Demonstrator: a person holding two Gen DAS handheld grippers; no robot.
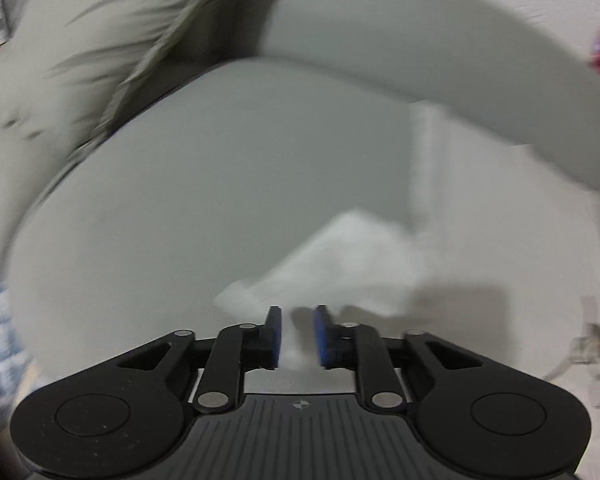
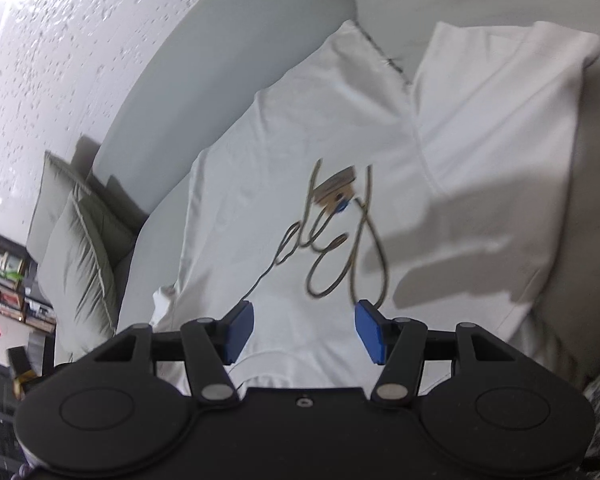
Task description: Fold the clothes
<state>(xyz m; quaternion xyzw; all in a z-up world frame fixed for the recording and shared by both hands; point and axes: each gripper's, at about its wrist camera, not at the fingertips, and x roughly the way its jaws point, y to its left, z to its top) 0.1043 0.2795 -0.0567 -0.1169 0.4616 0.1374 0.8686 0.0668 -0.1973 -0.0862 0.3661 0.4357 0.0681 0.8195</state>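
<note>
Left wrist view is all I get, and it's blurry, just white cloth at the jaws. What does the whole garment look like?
Observer: It's a white T-shirt with a gold script print, spread flat on the grey sofa.
Operator: Any fold made yet?
Observer: Yes, one side panel already lies folded over the body.
Operator: And the right gripper?
Observer: The right gripper is over the shirt's near edge, jaws wide open, holding nothing.
</note>
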